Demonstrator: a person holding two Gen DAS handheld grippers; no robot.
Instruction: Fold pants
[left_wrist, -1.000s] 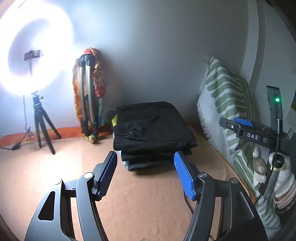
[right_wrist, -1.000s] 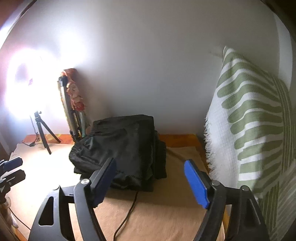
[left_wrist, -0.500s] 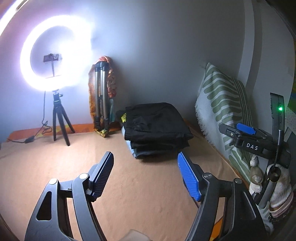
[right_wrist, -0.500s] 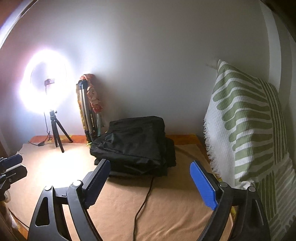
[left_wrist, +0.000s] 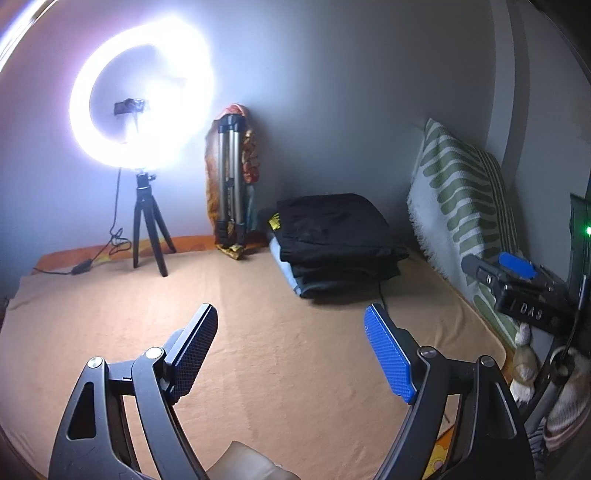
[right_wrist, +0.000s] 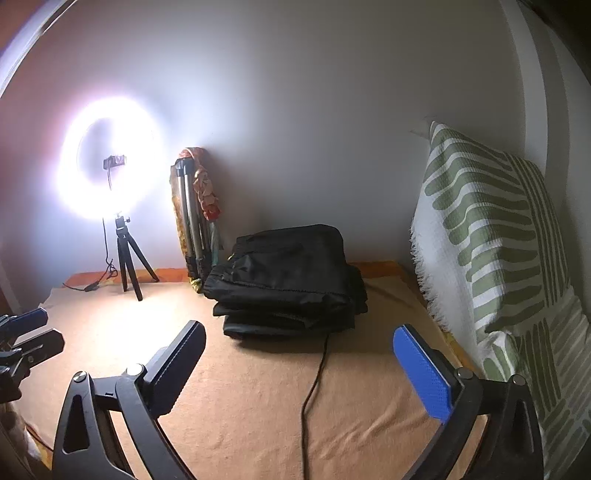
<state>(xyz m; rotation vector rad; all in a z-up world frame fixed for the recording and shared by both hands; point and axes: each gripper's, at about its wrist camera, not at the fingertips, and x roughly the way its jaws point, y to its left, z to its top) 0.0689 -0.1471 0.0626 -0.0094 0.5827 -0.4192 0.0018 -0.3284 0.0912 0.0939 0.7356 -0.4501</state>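
Hovering empty, left gripper (left_wrist: 290, 353) and right gripper (right_wrist: 299, 367) both had jaws wide.
Folded black fabric pants (right_wrist: 286, 275) sat stacked mid-frame on tan bedsheet (right_wrist: 251, 402); folding looked finished.

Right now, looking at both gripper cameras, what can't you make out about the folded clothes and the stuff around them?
- Folded stack: item count unclear, both views; layers overlap.
- Cable: far end hidden under stack.
- Ring light: glare washes out its center clip, both views.
- Right gripper: left view's edge cuts it off.

"DAS" in white on black body of right hand-held gripper (left_wrist: 517, 271); nothing else legible.
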